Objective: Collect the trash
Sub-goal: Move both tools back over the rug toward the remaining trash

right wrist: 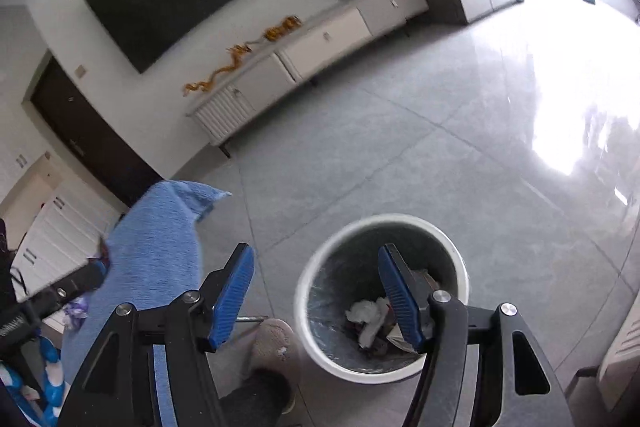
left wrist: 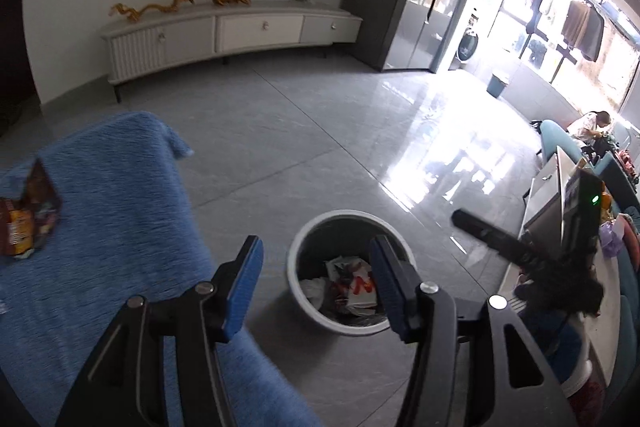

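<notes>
Left wrist: bin [left wrist: 298,269] upright, mouth up (wrappers inside); both jaws part-open, empty

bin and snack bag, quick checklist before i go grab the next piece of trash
1. Left gripper empty, fingers apart: ok.
2. Right gripper empty, fingers apart: ok.
3. Bin upright on the floor, mouth uncovered: ok.
4. Room left in bin above the paper trash: ok.
5. Snack bag still lying on the blue cloth: not ok.
6. Other trash out of frame: cannot tell.

Left claw [left wrist: 316,287], right claw [right wrist: 316,297] agape, empty
</notes>
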{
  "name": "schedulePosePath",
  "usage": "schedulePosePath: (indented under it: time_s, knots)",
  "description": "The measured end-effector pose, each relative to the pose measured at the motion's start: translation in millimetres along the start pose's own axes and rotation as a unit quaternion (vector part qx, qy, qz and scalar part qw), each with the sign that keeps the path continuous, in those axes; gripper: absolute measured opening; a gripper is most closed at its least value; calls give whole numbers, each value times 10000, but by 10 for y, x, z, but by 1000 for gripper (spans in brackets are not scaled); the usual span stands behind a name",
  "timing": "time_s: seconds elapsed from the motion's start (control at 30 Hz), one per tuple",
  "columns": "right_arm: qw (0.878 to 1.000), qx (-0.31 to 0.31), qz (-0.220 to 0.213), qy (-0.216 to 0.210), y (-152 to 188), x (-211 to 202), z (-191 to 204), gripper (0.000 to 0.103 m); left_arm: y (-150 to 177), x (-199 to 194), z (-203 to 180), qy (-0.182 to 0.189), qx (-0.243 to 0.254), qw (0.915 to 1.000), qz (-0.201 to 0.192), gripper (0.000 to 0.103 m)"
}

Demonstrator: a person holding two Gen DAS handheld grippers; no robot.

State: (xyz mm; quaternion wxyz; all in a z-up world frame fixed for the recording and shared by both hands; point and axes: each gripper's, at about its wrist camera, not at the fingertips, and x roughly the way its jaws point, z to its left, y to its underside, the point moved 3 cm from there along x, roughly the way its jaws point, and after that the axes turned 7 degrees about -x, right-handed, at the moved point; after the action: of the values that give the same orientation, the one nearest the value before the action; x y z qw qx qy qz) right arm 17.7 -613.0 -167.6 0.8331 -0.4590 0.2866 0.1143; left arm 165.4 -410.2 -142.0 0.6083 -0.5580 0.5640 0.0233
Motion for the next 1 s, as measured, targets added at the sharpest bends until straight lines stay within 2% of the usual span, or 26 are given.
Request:
schedulePosePath:
  time_s: [0.17,0.3,0.57,0.83,1.0]
  knots:
    - [9976,-505,-407,-224,-152,-371,535,62,145,-658,329,-372,62,9987,-330,53]
    - [9933,-850,-665,-419,-209,-619,960,62,284,-1140,655,-550,-95,9971,-511,53]
    - [9859,-1300,-726,-760,-162,-813,1641,62,682,-1981,1395,-879,-558,9907,-881,53]
    - [9767,-1811,-517,-1030,-54,-723,2153,62,1114,-2369,2024,-1208,-1129,9814,-979,53]
    - [9731,-1992,-319,-1111,-4,-497,2391,63,1281,-2484,2575,-1492,-1598,9713,-939,53]
